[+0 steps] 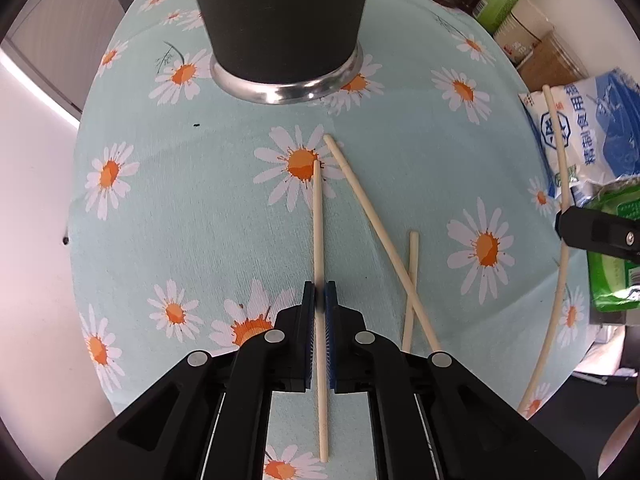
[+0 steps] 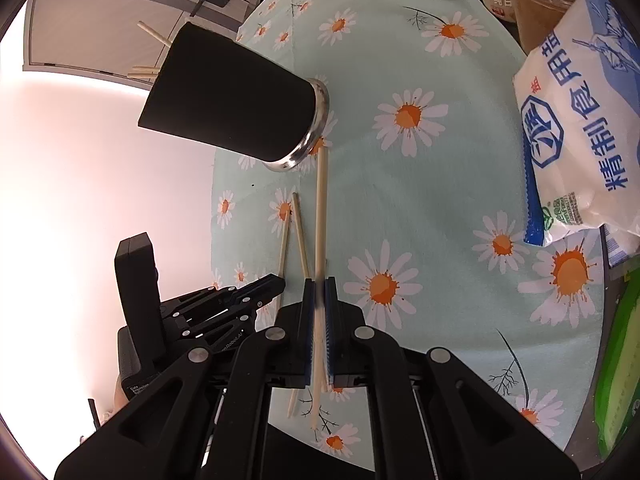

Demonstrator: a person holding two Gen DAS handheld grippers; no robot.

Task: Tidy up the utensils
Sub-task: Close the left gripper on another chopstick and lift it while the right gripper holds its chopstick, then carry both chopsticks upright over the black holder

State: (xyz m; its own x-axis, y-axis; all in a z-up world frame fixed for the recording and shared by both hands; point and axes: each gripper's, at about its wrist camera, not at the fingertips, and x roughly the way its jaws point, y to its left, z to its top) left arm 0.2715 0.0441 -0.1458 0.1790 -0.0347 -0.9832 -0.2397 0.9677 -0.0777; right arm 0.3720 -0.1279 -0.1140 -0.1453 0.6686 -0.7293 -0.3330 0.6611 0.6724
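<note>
In the left wrist view the left gripper (image 1: 320,292) is clamped on one chopstick (image 1: 318,220) at lower centre, with two crossed chopsticks (image 1: 384,240) just to its right, the dark cup (image 1: 280,20) at the top, open daisy tablecloth (image 1: 180,200) to the left running to its curved edge, and packets (image 1: 592,128) crowding the right. In the right wrist view the right gripper (image 2: 319,292) pinches a long chopstick (image 2: 321,208) reaching up to the cup's metal base (image 2: 316,120). Two loose chopsticks (image 2: 298,232) lie just left of it, the tablecloth's edge and the left gripper (image 2: 276,282) are at lower left, and a salt bag (image 2: 580,120) stands at the right.

Dark cup (image 1: 280,16) rim beyond frame
</note>
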